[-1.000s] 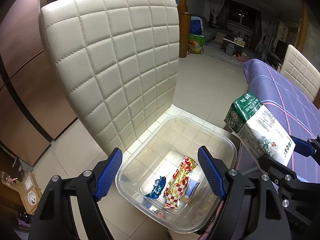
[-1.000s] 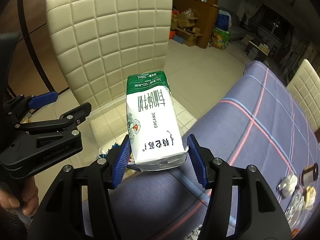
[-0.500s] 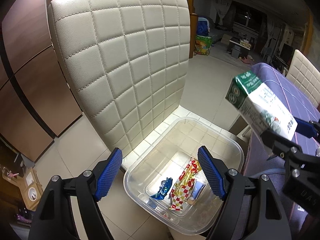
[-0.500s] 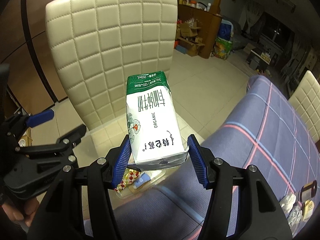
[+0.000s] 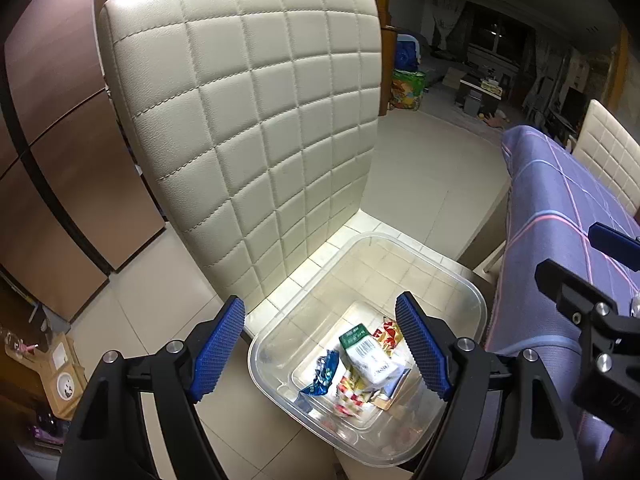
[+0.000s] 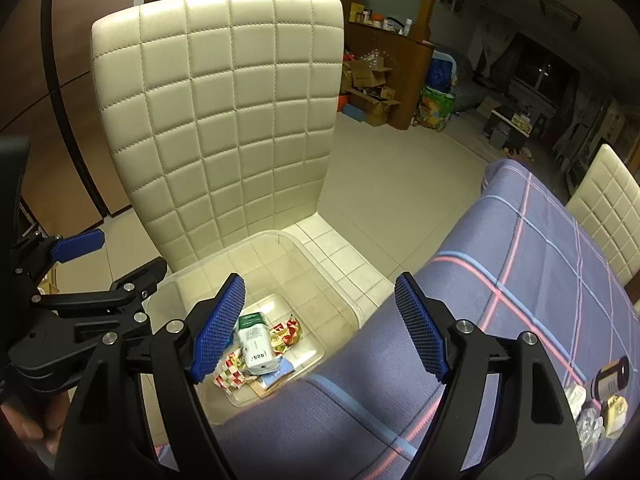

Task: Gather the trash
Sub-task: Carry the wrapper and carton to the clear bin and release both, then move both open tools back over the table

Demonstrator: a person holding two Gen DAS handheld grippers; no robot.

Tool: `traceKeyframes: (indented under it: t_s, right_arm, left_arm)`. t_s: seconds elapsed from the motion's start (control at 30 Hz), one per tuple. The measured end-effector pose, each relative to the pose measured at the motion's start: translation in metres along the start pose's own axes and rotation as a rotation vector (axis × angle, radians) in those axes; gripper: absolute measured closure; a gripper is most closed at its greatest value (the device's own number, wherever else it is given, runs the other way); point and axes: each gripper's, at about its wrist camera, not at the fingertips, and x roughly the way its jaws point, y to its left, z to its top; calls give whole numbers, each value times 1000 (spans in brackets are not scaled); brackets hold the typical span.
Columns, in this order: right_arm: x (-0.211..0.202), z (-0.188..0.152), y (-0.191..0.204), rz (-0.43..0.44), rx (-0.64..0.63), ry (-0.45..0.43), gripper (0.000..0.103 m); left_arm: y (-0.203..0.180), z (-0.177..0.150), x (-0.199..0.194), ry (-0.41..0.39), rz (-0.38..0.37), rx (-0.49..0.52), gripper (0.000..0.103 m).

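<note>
A clear plastic bin point(image 5: 472, 296) point(image 6: 340, 296) sits on the seat of a cream quilted chair. In it lies a green-and-white milk carton point(image 5: 366, 354) point(image 6: 254, 342) on top of a red-and-gold wrapper point(image 5: 390, 332) point(image 6: 286, 332) and beside a blue wrapper point(image 5: 322, 372). My right gripper point(image 6: 320, 328) hangs above the bin's near edge, its jaws opening with nothing between them. My left gripper point(image 5: 320, 350) is open over the bin and holds nothing. Each gripper shows at the edge of the other's view.
The cream chair back point(image 5: 248, 120) rises just behind the bin. A table with a purple checked cloth point(image 6: 520, 280) lies to the right, with a small dark jar point(image 6: 610, 376) and crumpled wrappers point(image 6: 576, 396) at its near right. A second cream chair point(image 6: 608, 212) stands beyond.
My right gripper has let go of the milk carton, which dropped into the bin onto the wrappers. Its jaws have spread. The left gripper kept still and open.
</note>
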Motion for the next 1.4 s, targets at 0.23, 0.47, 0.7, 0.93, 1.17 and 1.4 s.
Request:
traceKeyframes:
  t_s: [0.23, 0.47, 0.7, 0.93, 1.17, 1.4]
  right_arm:
    - [-14, -9, -7, -16, 13, -6, 26]
    - [-38, -19, -18, -37, 40, -33, 26]
    - [-70, -42, -42, -84, 93, -55, 26]
    - [-106, -75, -78, -152, 164, -73, 26]
    - [-135, -122, -127, -230, 281, -62, 26]
    - [-155, -174, -182, -308, 421, -23, 26]
  left_arm:
    - [-9, 0, -16, -22, -8, 23, 27]
    - [-24, -3, -38, -44, -21, 54, 27]
    - [-54, -9, -64, -77, -65, 114, 27]
    - [-92, -19, -90, -98, -120, 168, 27]
    - [-147, -37, -109, -95, -192, 267, 27]
    - [-207, -57, -121, -81, -266, 373, 27]
